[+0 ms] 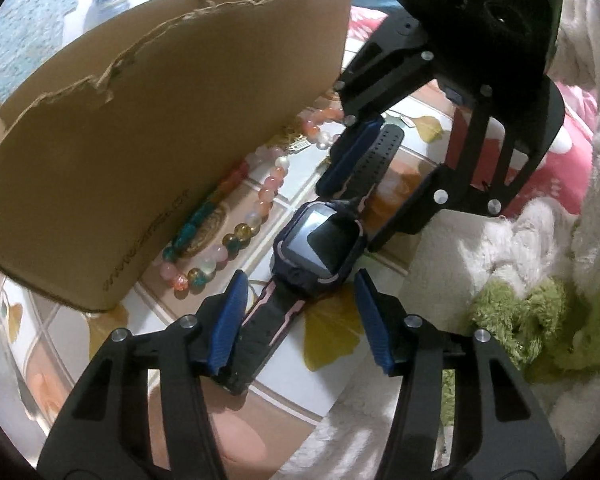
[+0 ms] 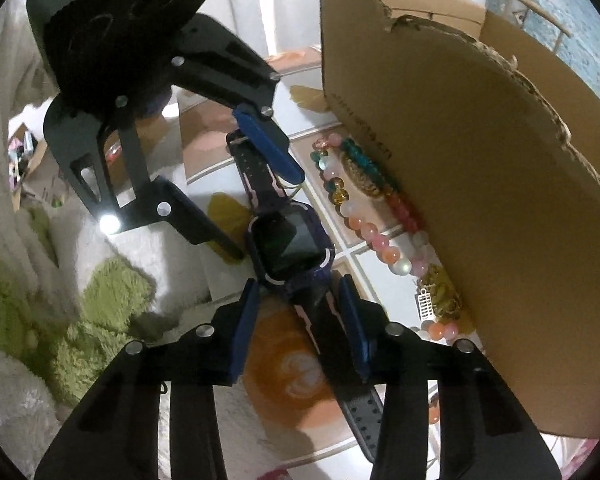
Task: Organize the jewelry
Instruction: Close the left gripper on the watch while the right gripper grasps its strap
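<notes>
Both grippers are straddling the watch (image 1: 318,242) straps, left gripper (image 1: 300,320) and right gripper (image 2: 300,328) half-open without visibly pinching, so an uneven closing risks twisting it into the nearby beads (image 1: 236,236).

Watch laid between box and blanket

The watch (image 1: 318,240) is laid flat on the patterned cloth (image 1: 332,332), the bead strands (image 1: 236,216) being set between it and the cardboard box (image 1: 160,120); the plush blanket (image 1: 500,260) is spread at its other side.
</notes>
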A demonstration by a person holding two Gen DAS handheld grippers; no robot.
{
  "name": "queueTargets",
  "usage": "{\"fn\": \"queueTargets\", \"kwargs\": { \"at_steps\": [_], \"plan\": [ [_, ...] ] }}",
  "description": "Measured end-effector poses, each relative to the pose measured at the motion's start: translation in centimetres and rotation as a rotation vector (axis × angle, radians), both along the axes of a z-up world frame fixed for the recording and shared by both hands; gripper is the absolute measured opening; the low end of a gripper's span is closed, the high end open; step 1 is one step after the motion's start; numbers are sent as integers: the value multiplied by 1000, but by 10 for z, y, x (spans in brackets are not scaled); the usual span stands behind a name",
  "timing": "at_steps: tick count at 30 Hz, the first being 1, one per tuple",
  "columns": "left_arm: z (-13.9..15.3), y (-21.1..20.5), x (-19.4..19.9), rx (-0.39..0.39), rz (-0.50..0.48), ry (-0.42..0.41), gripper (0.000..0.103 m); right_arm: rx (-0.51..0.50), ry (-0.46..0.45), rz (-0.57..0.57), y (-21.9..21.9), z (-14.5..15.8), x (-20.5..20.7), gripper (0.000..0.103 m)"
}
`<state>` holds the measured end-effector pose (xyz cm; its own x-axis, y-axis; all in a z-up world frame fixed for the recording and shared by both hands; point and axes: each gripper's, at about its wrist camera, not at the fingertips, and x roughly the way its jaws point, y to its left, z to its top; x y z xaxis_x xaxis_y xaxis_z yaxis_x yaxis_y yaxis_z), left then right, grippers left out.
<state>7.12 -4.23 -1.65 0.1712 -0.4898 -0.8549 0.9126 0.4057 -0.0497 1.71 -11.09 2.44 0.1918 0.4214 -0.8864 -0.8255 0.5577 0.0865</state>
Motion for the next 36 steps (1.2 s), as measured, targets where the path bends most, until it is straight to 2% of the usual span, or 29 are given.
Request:
{"fn": "queueTargets", "kwargs": {
  "at_steps": [7,9,12,16,22,27,32,36],
  "plan": [
    [4,-11,0,-10,-59,19,51,0,-6,36,2,0,0,39],
    [4,-12,-3,-11,-69,4,45,-3,-10,44,3,-1,0,38],
    [2,-12,-6,-8,-76,-11,44,-13,-25,55,2,0,-2,37],
    [4,-25,-12,7,-90,-64,44,-26,-50,62,2,2,-6,35],
    [18,-40,-45,24,-100,-150,43,-39,-109,51,11,14,-24,35],
    [52,-46,-79,17,-100,-267,43,-46,-228,24,9,52,-47,35],
    [111,-43,-112,4,-113,-457,43,-68,-409,5,7,110,-73,35],
    [158,-39,-123,-4,-108,-598,43,-96,-548,5,6,154,-83,35]
  ]
}}
